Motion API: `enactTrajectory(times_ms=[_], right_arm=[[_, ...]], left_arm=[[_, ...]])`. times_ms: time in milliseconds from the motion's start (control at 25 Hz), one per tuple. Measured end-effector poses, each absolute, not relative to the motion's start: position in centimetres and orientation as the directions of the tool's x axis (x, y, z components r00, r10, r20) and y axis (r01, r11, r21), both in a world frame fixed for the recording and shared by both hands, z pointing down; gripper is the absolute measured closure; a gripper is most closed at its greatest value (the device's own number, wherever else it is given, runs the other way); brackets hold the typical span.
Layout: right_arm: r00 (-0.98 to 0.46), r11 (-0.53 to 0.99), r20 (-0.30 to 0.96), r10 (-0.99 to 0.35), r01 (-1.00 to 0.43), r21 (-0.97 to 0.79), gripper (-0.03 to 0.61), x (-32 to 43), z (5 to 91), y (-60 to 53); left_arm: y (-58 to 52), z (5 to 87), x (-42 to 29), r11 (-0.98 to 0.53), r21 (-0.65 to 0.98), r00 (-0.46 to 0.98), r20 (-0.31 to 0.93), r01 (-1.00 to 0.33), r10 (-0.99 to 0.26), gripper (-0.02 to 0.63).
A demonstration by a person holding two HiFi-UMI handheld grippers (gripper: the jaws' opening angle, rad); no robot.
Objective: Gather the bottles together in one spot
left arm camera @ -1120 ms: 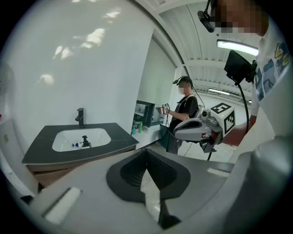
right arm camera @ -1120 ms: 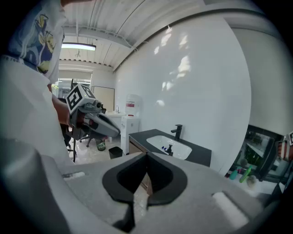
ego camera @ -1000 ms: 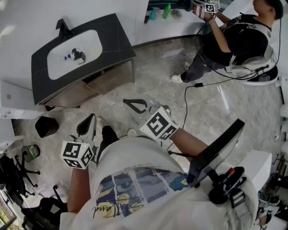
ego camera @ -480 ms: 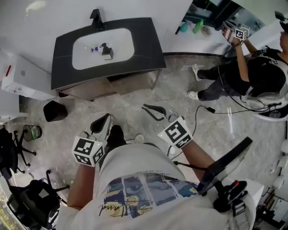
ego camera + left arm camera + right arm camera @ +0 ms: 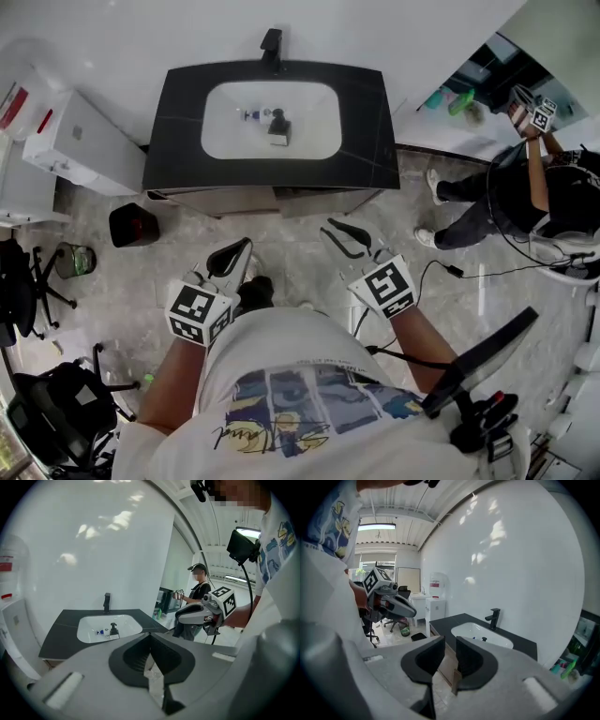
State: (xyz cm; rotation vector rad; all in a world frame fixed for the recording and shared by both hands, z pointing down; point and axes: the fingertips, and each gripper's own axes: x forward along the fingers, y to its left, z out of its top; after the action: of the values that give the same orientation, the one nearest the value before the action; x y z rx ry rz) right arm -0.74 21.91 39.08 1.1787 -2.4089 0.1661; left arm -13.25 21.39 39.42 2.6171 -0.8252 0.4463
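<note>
Black rubber pads sit nearest the lenses, and they are the worry. The left gripper [image 5: 150, 641] has its fingers pressed together on nothing; arriving like that, it would likely shove a bottle over rather than take it. The right gripper [image 5: 449, 656] shows a narrow gap only, its fingers having just been opening, with nothing between them. By my estimate that gap is too tight for a bottle's body and needs widening before contact. Both hang over marbled floor [image 5: 122, 281], well short of the dark worktop [image 5: 178, 141]. Set into it is a white basin [image 5: 225, 136], and the bottles are there: a dark pump bottle [image 5: 278, 127] upright near the middle, and a small blue-capped bottle [image 5: 249, 114] just beside it, seemingly lying on its side. The curved, glossy basin wall is a second hazard, since a nudged bottle could slide or roll off toward the low point. The tap [image 5: 271, 42] stands behind and could block a reach from above. Farther right, a second person [image 5: 562, 197] works at another counter holding green bottles [image 5: 459, 101], well apart from these.
</note>
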Motion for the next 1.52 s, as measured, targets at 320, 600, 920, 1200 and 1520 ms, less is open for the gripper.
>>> enactTrajectory(times_ms=[320, 600, 920, 1200, 1520], right_arm=[[-0.475, 0.582, 0.471, -0.743, -0.807, 0.103, 0.489, -3.3, 39.3, 14.7], [-0.422, 0.543, 0.502, -0.755, -0.831, 0.118, 0.470, -3.0, 42.2, 7.9], [-0.408, 0.555, 0.546, -0.732, -0.822, 0.130, 0.438, -1.4, 46.5, -0.2], [-0.428, 0.567, 0.592, -0.683, -0.821, 0.060, 0.394, -0.2, 52.1, -6.7], [-0.427, 0.559, 0.641, -0.638, -0.829, 0.004, 0.370, 0.2, 58.4, -11.8]], left_arm=[[16.6, 38.8, -15.6, -0.796, 0.299, 0.829, 0.391, -0.526, -0.400, 0.611], [13.3, 40.3, -17.4, -0.788, 0.322, 0.828, 0.411, -0.524, -0.382, 0.611], [9.1, 39.7, -17.8, -0.746, 0.312, 0.790, 0.418, -0.589, -0.449, 0.612], [4.5, 39.5, -16.6, -0.685, 0.299, 0.730, 0.452, -0.665, -0.512, 0.611], [0.7, 38.8, -15.1, -0.631, 0.289, 0.677, 0.491, -0.720, -0.548, 0.611]])
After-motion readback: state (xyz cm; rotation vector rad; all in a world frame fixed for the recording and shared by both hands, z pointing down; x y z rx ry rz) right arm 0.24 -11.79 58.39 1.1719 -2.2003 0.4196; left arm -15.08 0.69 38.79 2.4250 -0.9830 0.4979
